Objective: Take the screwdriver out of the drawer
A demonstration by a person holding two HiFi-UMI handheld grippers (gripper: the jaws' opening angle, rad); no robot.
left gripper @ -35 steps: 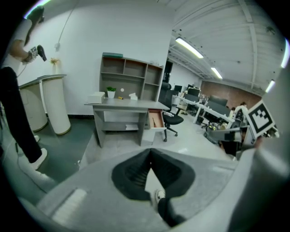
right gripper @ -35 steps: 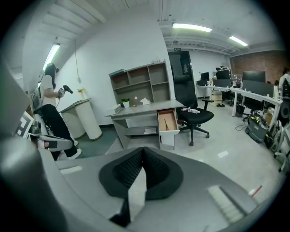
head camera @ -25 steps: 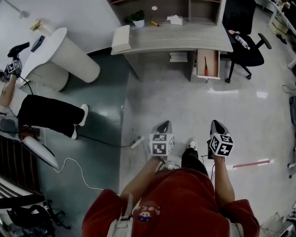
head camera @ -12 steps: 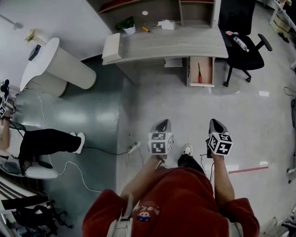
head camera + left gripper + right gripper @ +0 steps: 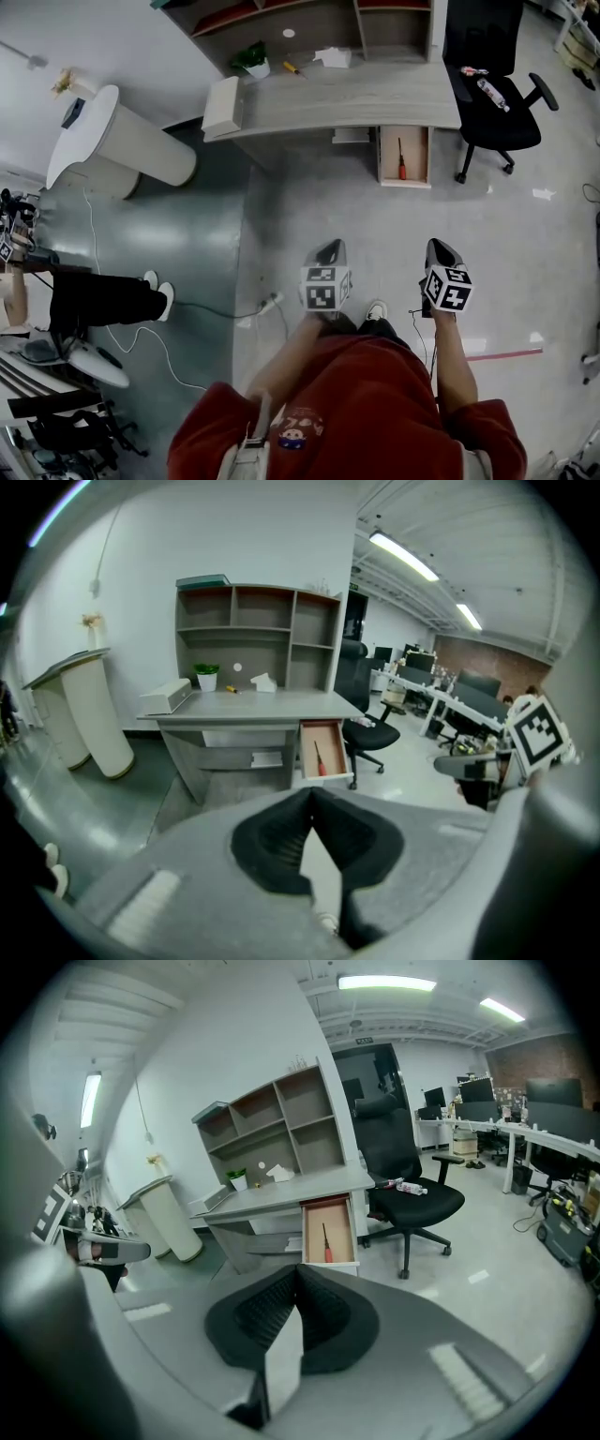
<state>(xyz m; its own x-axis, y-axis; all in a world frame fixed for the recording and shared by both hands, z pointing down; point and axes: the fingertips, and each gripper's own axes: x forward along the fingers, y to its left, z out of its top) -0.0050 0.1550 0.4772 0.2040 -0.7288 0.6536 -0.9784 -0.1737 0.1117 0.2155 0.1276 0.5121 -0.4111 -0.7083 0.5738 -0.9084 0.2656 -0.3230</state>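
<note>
While person stands well apart from desk (image 5: 375,94), both grippers held forward, idle, since nothing within reach. Left gripper (image 5: 330,251): jaws together, empty. Right gripper (image 5: 441,249): same. Far ahead, drawer (image 5: 415,155) open under right end of desk; screwdriver (image 5: 400,161) lies inside, red handle nearer. Approach needed first, I judge.

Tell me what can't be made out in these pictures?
- Screwdriver, head view: too small to read its tip type.
- Drawer, head view: its rear end lies hidden under the desk top.
- Yellow item on the desk: too small to identify.
- Seated person, head view: cut off by the left edge.
- Small things on the chair seat: too small to name.
</note>
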